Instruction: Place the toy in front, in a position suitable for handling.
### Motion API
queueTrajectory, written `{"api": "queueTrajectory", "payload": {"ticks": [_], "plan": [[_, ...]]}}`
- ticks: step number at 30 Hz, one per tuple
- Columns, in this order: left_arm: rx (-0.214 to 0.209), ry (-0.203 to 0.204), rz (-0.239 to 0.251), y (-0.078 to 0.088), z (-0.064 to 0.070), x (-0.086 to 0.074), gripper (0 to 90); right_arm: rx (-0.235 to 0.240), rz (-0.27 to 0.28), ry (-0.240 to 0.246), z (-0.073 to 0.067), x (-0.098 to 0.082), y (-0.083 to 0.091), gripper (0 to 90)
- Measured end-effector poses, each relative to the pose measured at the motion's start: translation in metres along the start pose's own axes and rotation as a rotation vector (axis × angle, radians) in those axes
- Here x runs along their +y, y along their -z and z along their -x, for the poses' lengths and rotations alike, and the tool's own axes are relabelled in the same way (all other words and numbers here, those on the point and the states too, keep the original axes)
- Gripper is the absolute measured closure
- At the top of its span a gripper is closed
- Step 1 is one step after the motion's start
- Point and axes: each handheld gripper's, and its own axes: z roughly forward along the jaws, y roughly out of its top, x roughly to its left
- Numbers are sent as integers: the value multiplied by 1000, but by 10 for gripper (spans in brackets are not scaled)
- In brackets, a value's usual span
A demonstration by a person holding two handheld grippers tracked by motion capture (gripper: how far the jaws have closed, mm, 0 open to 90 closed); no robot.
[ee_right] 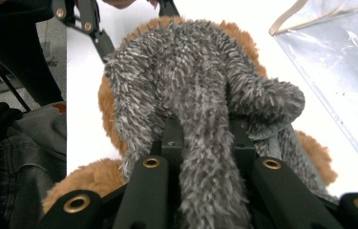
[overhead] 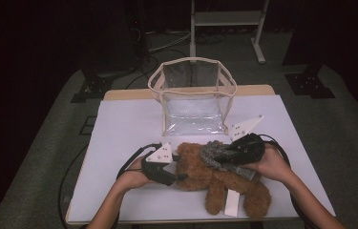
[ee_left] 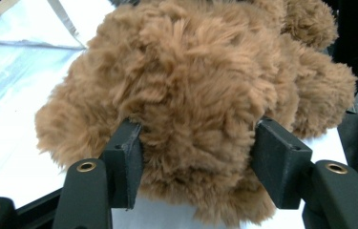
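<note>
Lying just in front of the clear bag (overhead: 193, 95), the soft, light brown teddy bear (overhead: 215, 179) squashes easily, so keep your left gripper (ee_left: 195, 157) clamped on its head and your right gripper (ee_right: 205, 143) clamped on its grey scarf (ee_right: 200, 100).

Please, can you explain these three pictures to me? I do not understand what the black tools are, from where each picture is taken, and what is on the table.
No robot is here: a person holds a hand tool, called a gripper, in each hand. The high view looks down on the table from above the person. The other two pictures come from small cameras riding on each gripper, looking along its black jaws.

A brown teddy bear wearing a grey fuzzy scarf lies on the table. Behind it stands an open clear plastic bag.

The left gripper has the bear's furry body between its jaws, which press into the fur. The right gripper is shut on the scarf.
</note>
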Motion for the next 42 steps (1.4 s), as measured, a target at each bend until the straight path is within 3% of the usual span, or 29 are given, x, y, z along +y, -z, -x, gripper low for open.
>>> {"api": "queueTrajectory", "payload": {"ticks": [6,9,17,21,25,30,34,36,38,42], "plan": [[5,-24,-1,-6,7,7,427,9,-30,36,0,23,-6,744],[16,-35,-12,-9,11,9,438,61,-15,12,7,34,-15,744],[3,-54,-2,-9,15,12,445,114,-69,-8,24,64,-49,743],[8,-62,-8,-7,13,10,441,106,-96,-24,32,67,-62,742],[14,-63,-5,-8,12,10,433,79,-80,-45,35,56,-49,742],[29,-49,-8,-8,8,10,438,26,-50,-30,16,38,-18,742],[63,-6,7,-9,5,11,439,24,-22,-4,-6,23,2,741],[77,3,14,-11,4,12,438,29,-7,0,-16,18,5,740],[85,0,17,-11,2,12,436,1,-5,29,-27,14,4,740],[97,4,22,-10,1,11,434,-18,13,17,-27,7,-1,742]]}}
